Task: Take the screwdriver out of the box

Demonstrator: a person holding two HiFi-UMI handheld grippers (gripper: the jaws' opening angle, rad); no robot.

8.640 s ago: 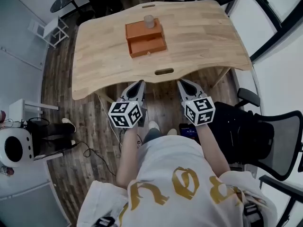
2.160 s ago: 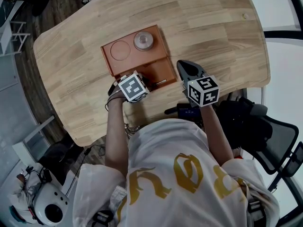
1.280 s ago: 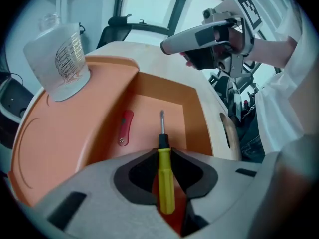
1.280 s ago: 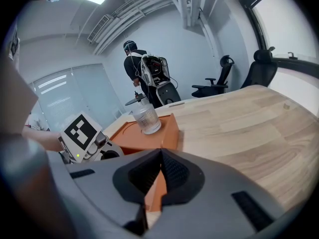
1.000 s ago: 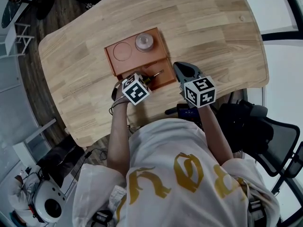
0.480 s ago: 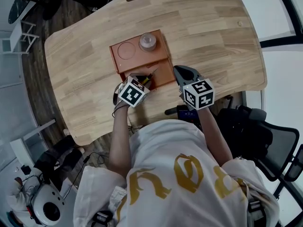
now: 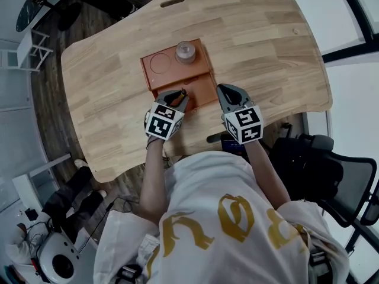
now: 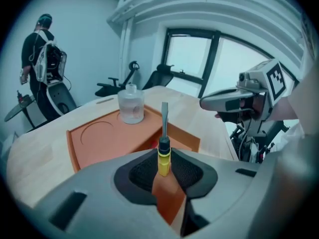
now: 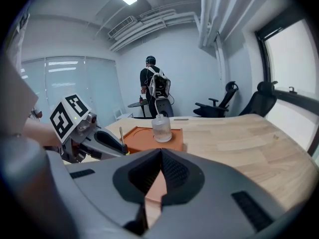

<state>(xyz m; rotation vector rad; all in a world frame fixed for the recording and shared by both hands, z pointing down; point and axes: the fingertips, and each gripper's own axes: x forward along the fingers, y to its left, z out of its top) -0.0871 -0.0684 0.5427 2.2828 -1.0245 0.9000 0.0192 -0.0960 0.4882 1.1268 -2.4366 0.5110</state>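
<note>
My left gripper point(image 7: 177, 97) point(image 8: 163, 158) is shut on the screwdriver point(image 8: 164, 128) point(image 7: 182, 92), gripping its yellow-and-black collar. The metal blade stands upright above the jaws, clear of the open drawer point(image 7: 200, 91). The orange box point(image 7: 167, 68) point(image 8: 104, 138) point(image 9: 143, 133) sits mid-table with its drawer pulled towards me. My right gripper point(image 7: 224, 93) point(image 9: 160, 156) point(image 8: 215, 102) hovers just right of the drawer, jaws together, nothing between them.
A small clear bottle point(image 7: 185, 52) point(image 8: 131, 105) point(image 9: 161, 128) stands on the box's top beside a round recess point(image 7: 159, 63). The wooden table point(image 7: 266, 46) ends close to my body. An office chair point(image 7: 340, 176) stands at the right. A person point(image 9: 154, 86) stands far off.
The left gripper has risen from the drawer with the screwdriver and turned it so that the blade points up. The right gripper has lifted a little. The box has stayed put.
</note>
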